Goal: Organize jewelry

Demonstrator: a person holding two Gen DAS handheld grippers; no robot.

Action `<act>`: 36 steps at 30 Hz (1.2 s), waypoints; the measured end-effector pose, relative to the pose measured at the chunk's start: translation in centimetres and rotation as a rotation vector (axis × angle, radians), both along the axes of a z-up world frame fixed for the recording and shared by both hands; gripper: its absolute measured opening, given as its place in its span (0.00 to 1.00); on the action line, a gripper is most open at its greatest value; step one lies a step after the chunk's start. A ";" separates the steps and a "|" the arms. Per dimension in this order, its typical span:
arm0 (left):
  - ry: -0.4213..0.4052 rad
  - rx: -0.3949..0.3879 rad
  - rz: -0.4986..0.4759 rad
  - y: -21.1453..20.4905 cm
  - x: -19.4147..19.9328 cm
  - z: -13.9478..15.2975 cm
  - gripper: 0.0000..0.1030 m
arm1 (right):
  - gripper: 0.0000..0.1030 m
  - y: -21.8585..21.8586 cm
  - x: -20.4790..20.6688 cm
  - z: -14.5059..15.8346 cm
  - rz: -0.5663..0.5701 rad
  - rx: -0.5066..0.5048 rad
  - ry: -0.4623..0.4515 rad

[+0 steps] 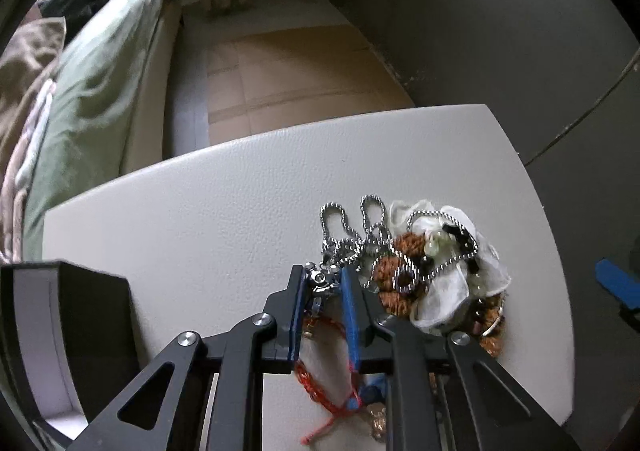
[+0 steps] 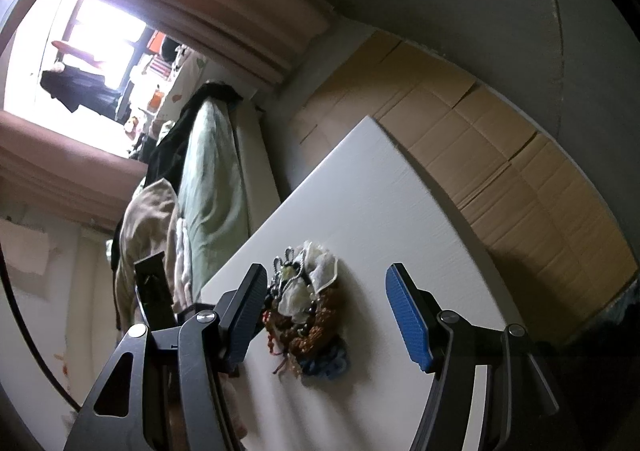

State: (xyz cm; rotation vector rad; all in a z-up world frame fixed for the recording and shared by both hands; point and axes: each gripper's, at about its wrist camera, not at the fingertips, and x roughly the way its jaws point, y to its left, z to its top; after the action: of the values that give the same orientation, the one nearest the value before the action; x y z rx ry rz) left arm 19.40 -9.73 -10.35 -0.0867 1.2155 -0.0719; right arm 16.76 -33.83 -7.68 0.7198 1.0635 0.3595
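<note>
A tangled heap of jewelry lies on the white table: a silver ball chain, brown bead bracelets, a white fabric piece and a red braided cord. My left gripper points steeply down at the heap's left edge, its blue pads shut on the chain's silver pendant. In the right wrist view my right gripper hangs open over the heap, holding nothing.
A black open box with a pale lining stands at the table's left edge, also seen as the box. A bed with a green cover runs beyond the table. Flattened cardboard covers the floor.
</note>
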 end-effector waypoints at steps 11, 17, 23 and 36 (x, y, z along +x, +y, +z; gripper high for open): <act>-0.152 -0.053 0.040 2.5 -2.6 7.5 0.17 | 0.60 2.3 0.9 -2.2 0.046 0.010 0.047; -0.226 -0.052 0.048 3.7 -3.6 11.4 0.17 | 0.50 2.9 1.9 -4.5 0.040 0.056 0.102; -0.271 -0.051 0.051 5.0 -4.3 13.9 0.17 | 0.35 2.5 2.8 -6.4 0.004 0.147 0.128; -0.313 -0.056 0.078 6.5 -5.2 15.9 0.17 | 0.21 2.7 3.3 -7.8 -0.010 0.197 0.170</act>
State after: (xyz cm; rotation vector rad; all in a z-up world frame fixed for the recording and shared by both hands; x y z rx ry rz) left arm 14.17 -3.18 5.57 -0.1651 0.8963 -0.0495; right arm 20.03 -31.11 -15.47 0.9442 1.1956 0.4036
